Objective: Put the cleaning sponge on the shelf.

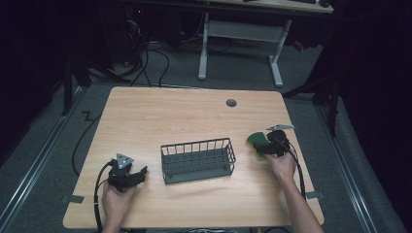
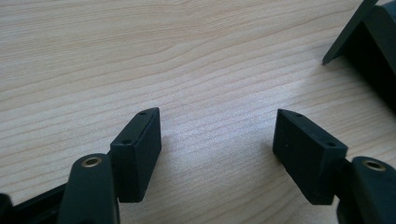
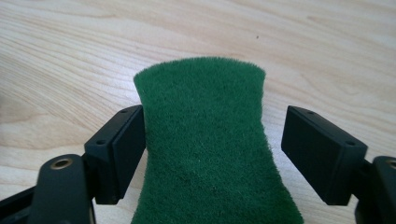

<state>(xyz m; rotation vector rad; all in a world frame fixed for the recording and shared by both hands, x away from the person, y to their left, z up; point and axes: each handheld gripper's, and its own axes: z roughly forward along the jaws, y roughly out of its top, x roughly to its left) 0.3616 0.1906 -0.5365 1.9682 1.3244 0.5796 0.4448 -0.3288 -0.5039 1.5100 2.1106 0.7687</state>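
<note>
Loosely between right tongs (image 3: 212, 140) (open): sponge (image 3: 205, 140)

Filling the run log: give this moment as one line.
right gripper open around green scouring pad, not clamped | left gripper open, holding nothing | wire basket mid-table, nothing inside | pad on table

Dim room; grey floor (image 1: 43, 131); white-legged desk (image 1: 243, 34) behind, apparently.
</note>
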